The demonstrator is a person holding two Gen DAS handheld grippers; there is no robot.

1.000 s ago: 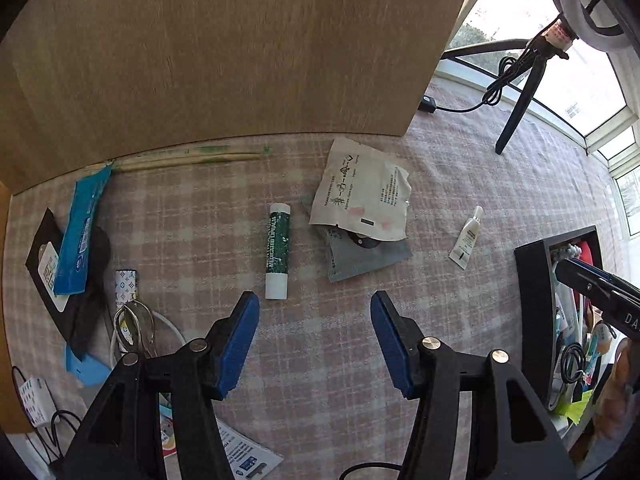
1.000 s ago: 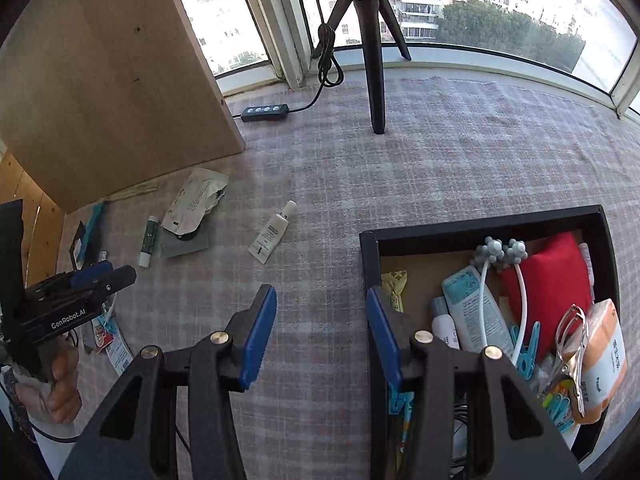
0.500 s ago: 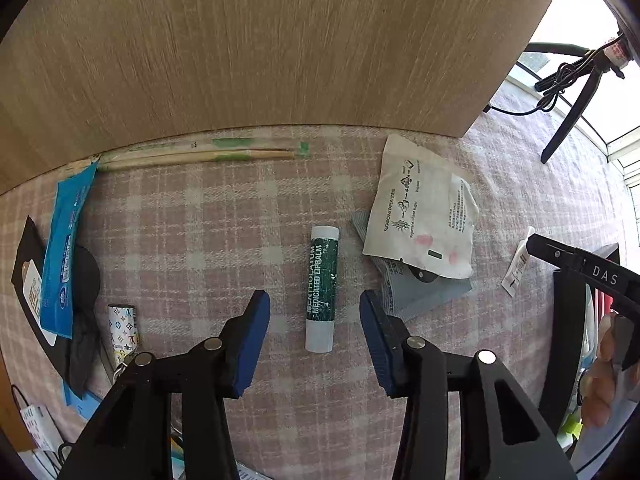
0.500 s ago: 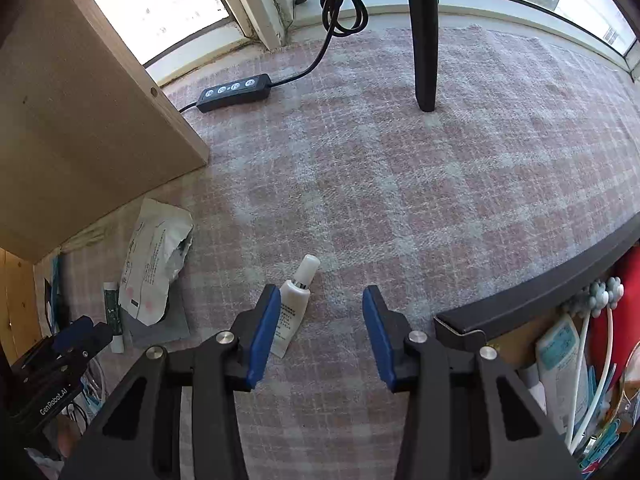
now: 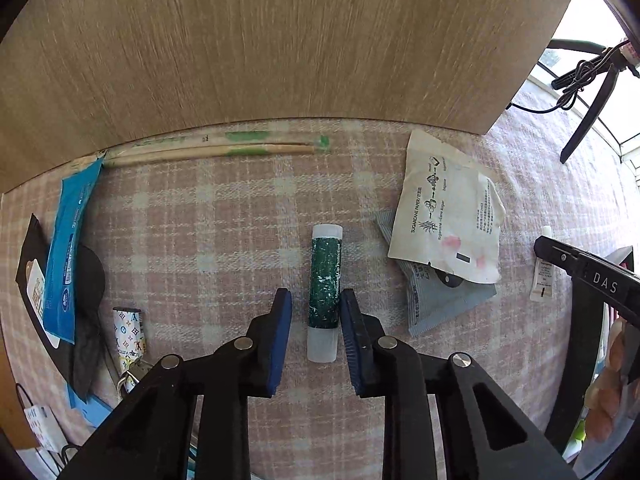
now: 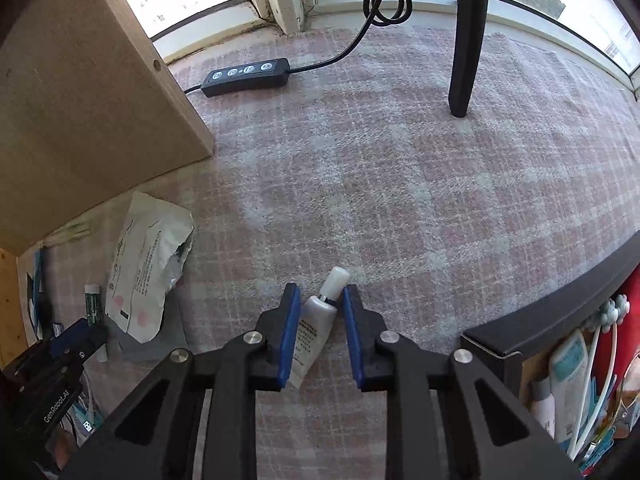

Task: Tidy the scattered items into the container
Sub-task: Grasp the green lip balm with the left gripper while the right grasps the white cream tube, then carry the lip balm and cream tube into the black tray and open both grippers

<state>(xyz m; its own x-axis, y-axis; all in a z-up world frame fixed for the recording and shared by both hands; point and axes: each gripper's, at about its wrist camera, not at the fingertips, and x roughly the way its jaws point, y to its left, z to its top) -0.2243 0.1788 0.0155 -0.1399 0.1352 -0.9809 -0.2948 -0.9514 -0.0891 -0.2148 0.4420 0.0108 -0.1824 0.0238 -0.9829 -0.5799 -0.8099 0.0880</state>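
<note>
A green lip balm stick point(image 5: 325, 293) lies on the plaid cloth between the blue pads of my left gripper point(image 5: 314, 300), which is open around it with small gaps on both sides. A small white tube point(image 6: 316, 328) lies tilted between the pads of my right gripper point(image 6: 320, 300), open around it. The black container point(image 6: 560, 312), full of items, sits at the right of the right wrist view. The left gripper also shows in the right wrist view point(image 6: 76, 340).
A white paper packet point(image 5: 448, 208) over a grey pouch point(image 5: 440, 300), chopsticks point(image 5: 208, 150), a blue wipes pack point(image 5: 68, 248), a patterned lighter point(image 5: 128, 332), a wooden board point(image 5: 280, 40), a tripod leg point(image 6: 466, 36) and a black cable switch point(image 6: 246, 76) lie around.
Both grippers have moved down and forward and narrowed. The left now straddles the lip balm, the right now straddles the white tube.
</note>
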